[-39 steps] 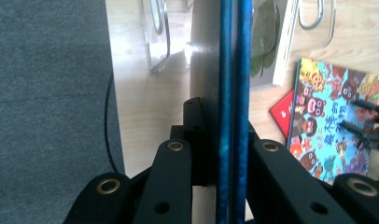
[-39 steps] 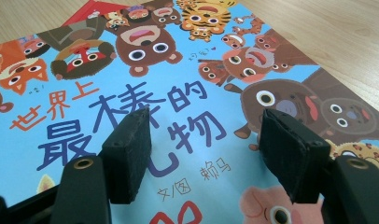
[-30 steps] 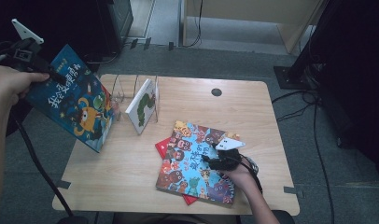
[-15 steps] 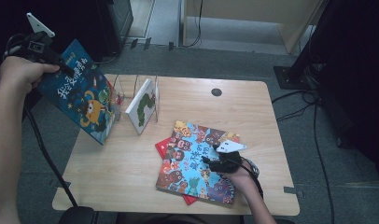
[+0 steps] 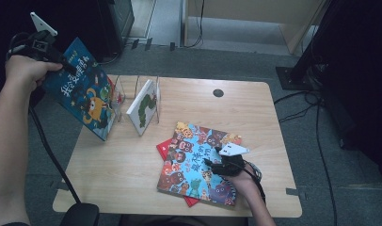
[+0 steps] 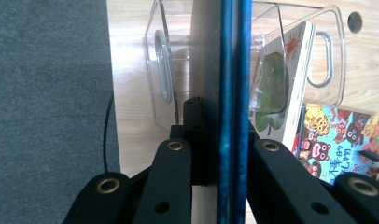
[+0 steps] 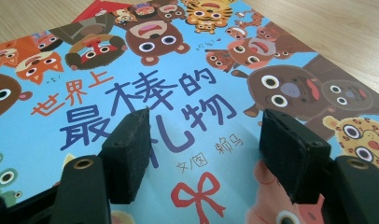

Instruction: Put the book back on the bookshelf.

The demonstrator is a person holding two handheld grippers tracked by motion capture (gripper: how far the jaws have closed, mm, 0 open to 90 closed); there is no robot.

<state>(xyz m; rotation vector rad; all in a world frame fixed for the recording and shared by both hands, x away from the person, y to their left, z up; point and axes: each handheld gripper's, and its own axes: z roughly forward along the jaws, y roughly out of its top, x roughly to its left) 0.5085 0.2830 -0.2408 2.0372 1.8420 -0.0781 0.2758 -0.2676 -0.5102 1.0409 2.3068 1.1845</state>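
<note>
Blue book (image 5: 81, 92) clamped in left fingers (image 6: 232, 135); right fingers (image 7: 204, 154) apart over "最棒的礼物".

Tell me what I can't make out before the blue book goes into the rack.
- Red book: high view, cover hidden beneath animal picture book.
- Blue book: left gripper view, edge-on between left gripper jaws.
- Clear acrylic rack: high view, blue book hides its left slots.

Dim, soft high view; sharper, brighter close-ups
</note>
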